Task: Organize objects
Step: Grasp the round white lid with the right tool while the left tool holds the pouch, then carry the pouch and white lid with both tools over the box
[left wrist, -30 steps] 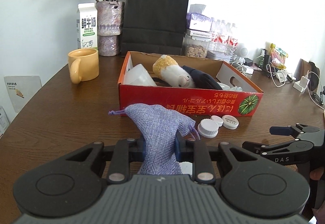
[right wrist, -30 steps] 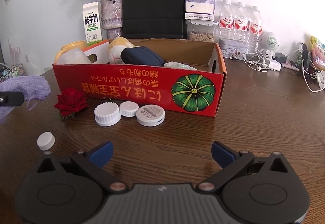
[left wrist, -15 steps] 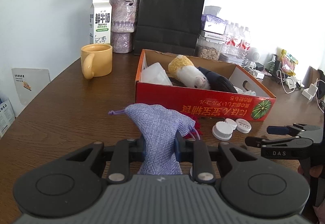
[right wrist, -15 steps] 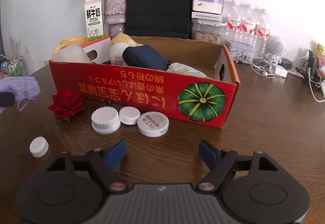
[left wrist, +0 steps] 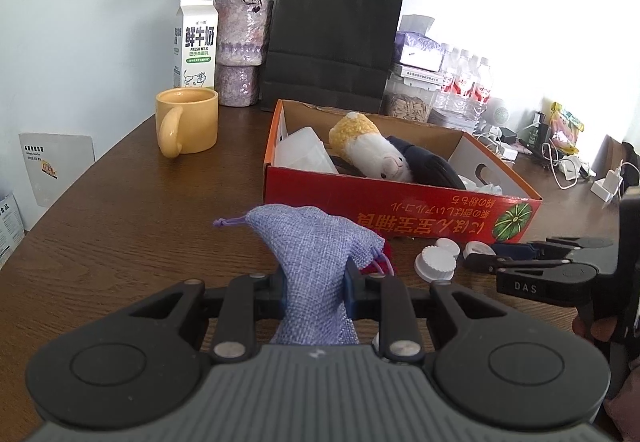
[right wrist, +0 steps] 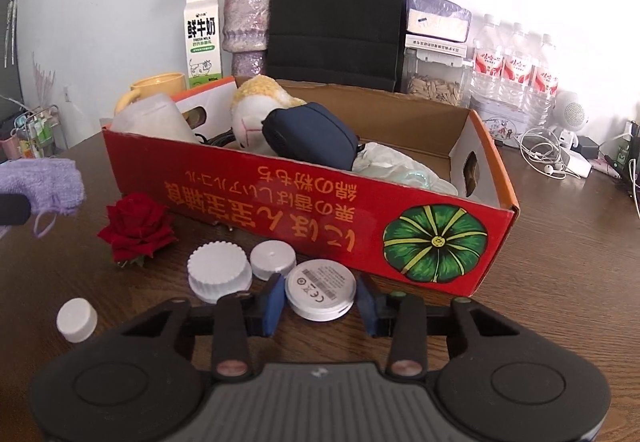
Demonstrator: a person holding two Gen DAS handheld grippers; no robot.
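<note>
the white round disc [right wrist: 321,294] with the printed label lies on the wooden table [right wrist: 560,262] just near the red cardboard box [right wrist: 304,201], between the blue pads of the right gripper [right wrist: 320,302]. its jaws have just been closing in around the disc; the left pad seems to touch its edge, the right pad stands a hair off, so a firm pinch cannot be told. left of the disc sit a small smooth cap [right wrist: 273,260] and a ribbed cap [right wrist: 219,271], and further left a red rose [right wrist: 138,228] and another small cap [right wrist: 77,320]. the left gripper [left wrist: 315,284] is pinched on a lavender fabric pouch [left wrist: 316,262], held above the table left of the box. inside the box lie a plush toy [left wrist: 370,149] and a dark pouch [right wrist: 310,139].
</note>
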